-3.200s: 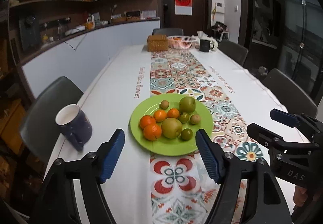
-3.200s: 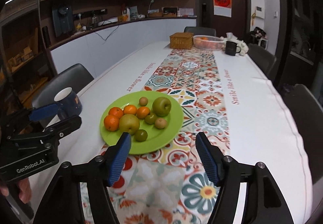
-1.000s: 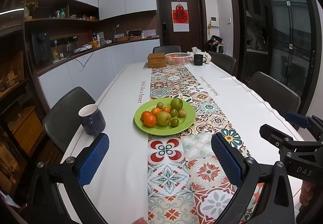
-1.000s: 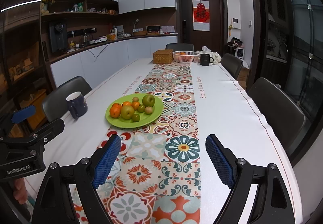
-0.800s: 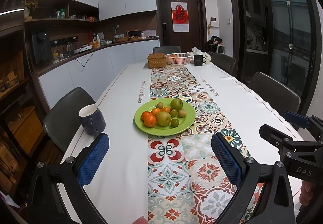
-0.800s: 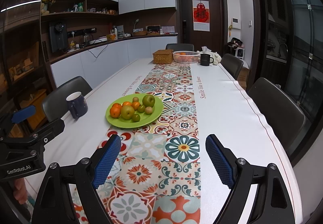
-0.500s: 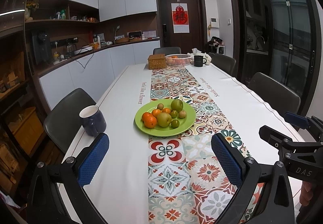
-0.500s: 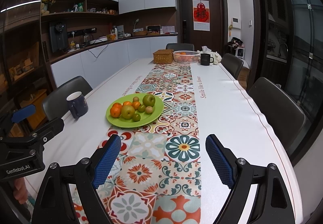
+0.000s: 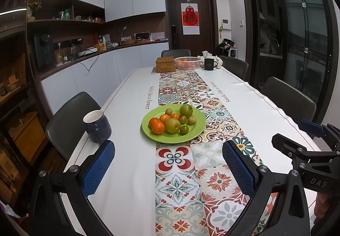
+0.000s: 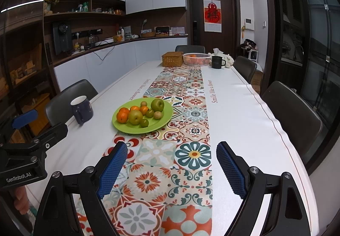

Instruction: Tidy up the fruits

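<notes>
A green plate [image 9: 191, 133] on the patterned table runner holds several fruits: oranges [image 9: 157, 127], a yellow-green pear [image 9: 172, 125], a green apple [image 9: 186, 110] and small green and brown fruits. It also shows in the right wrist view [image 10: 163, 121]. My left gripper [image 9: 169, 163] is open and empty, well short of the plate. My right gripper [image 10: 171, 161] is open and empty, near the table's front edge, to the right of the plate. Each gripper shows at the edge of the other's view.
A dark blue mug [image 9: 97, 126] stands left of the plate near the table edge. At the far end are a wicker box [image 9: 165, 64], a white basket with fruit [image 9: 187, 62] and a black mug [image 9: 209, 64]. Dark chairs [image 10: 291, 116] line both sides.
Both grippers have pulled back from the plate since 3.2 s ago and opened wider. In the last second they have crept slightly closer to it.
</notes>
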The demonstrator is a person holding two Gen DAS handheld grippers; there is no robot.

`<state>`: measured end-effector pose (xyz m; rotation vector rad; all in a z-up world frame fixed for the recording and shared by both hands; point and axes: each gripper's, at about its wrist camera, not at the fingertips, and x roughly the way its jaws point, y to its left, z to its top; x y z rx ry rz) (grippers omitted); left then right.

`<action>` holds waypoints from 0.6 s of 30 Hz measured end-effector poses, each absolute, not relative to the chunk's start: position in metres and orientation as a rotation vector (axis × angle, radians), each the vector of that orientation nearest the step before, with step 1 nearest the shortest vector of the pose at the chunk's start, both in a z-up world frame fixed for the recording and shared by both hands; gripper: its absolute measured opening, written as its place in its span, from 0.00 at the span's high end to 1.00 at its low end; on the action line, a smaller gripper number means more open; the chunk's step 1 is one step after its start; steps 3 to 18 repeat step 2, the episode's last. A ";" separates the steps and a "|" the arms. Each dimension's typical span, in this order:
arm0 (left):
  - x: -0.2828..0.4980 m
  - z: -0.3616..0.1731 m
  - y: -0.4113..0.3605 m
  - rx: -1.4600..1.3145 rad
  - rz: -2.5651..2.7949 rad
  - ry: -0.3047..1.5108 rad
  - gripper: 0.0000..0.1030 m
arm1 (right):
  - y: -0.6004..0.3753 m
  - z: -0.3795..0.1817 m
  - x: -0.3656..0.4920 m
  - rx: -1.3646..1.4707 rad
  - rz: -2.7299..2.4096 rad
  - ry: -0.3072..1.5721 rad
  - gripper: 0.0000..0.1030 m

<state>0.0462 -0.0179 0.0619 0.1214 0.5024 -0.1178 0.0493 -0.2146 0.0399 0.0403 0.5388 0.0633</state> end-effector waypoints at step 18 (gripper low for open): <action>0.047 0.061 -0.019 0.120 -0.114 0.506 0.00 | -0.214 0.039 0.049 0.041 0.064 0.540 0.16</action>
